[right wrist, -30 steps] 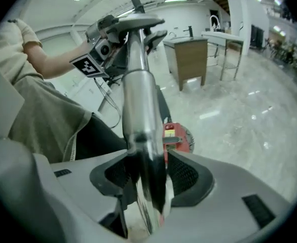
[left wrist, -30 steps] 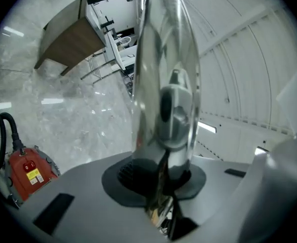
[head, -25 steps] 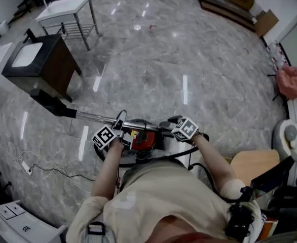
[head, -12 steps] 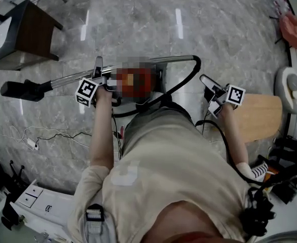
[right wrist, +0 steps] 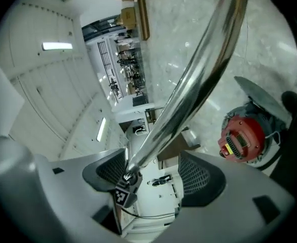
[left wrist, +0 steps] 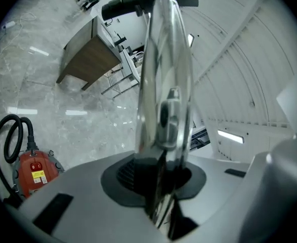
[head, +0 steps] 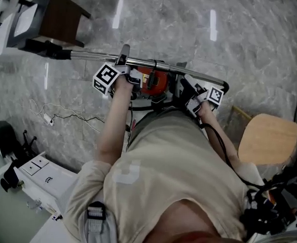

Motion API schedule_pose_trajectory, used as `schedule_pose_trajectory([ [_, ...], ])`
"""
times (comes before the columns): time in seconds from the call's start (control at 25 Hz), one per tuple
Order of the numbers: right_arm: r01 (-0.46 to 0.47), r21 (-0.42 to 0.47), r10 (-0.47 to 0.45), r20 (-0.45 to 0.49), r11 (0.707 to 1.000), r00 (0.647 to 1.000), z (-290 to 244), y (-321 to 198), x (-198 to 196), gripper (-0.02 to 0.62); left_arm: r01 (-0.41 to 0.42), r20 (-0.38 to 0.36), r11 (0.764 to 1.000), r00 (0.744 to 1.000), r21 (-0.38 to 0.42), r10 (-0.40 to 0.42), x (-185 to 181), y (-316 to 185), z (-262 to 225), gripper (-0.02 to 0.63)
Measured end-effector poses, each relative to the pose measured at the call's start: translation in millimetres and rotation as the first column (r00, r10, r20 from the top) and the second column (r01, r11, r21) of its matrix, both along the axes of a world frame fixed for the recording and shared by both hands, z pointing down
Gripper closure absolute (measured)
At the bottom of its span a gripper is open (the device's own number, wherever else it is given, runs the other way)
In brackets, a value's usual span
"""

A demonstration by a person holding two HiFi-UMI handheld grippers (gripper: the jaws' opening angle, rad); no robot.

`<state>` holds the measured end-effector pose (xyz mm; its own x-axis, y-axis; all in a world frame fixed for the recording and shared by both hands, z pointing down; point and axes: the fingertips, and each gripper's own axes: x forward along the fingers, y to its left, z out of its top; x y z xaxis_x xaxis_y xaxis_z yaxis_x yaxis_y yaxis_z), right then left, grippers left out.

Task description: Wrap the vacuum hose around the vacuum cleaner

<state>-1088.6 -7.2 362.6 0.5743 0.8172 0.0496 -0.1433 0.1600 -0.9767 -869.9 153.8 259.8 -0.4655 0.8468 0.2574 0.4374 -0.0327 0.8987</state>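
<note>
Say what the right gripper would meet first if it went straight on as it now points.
Most likely the metal tube, which runs ahead of the right gripper, near one pad of its open jaws; depth is unclear. The vacuum cleaner lies off to one side.

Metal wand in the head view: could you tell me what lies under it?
The red vacuum cleaner on the marble floor; the person's torso covers its near side.
</note>
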Motion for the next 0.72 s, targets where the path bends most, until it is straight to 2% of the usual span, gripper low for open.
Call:
schedule_pose_trajectory([
  [0.12, -0.03, 0.032, 0.03, -0.009, 0.999, 1.0, 6, 21, -4, 0.281, 0.027, -0.02, 0.999, 0.999, -0.026, -0.028, 0, 3, -30, 0.52],
  [0.2, -0.029, 0.022, 0.029, -0.031, 0.999, 0.999, 9, 29, -6, 0.195, 0.034, -0.027, 0.998, 0.999, -0.043, -0.035, 0, -1, -48, 0.52],
  [0.24, -0.043, 0.012, 0.044, -0.044, 0.999, 0.998, 9, 35, -10, 0.187, 0.037, -0.031, 0.998, 0.999, -0.051, -0.038, 0, -2, -55, 0.52],
  [0.4, -0.225, 0.033, 0.228, -0.126, 0.974, 0.966, 20, 74, -55, 0.193, 0.036, -0.053, 0.996, 0.998, -0.082, -0.041, 0, -14, -70, 0.518],
  [0.48, -0.197, 0.017, 0.198, -0.116, 0.98, 0.973, 23, 86, -64, 0.244, 0.023, -0.051, 0.994, 0.998, -0.109, -0.028, -1, -24, -76, 0.517],
  [0.52, -0.171, -0.007, 0.169, -0.087, 0.985, 0.982, 21, 90, -63, 0.323, 0.022, -0.046, 0.992, 0.999, -0.128, -0.028, -1, -29, -80, 0.518],
  [0.56, -0.153, -0.032, 0.151, -0.063, 0.988, 0.987, 17, 95, -62, 0.354, 0.026, -0.04, 0.989, 0.999, -0.149, -0.032, 1, -33, -84, 0.518],
  [0.72, -0.091, -0.097, 0.09, -0.007, 0.991, 0.996, -8, 115, -48, 0.373, 0.075, 0.03, 0.978, 0.997, -0.197, -0.07, 30, -36, -87, 0.518],
])
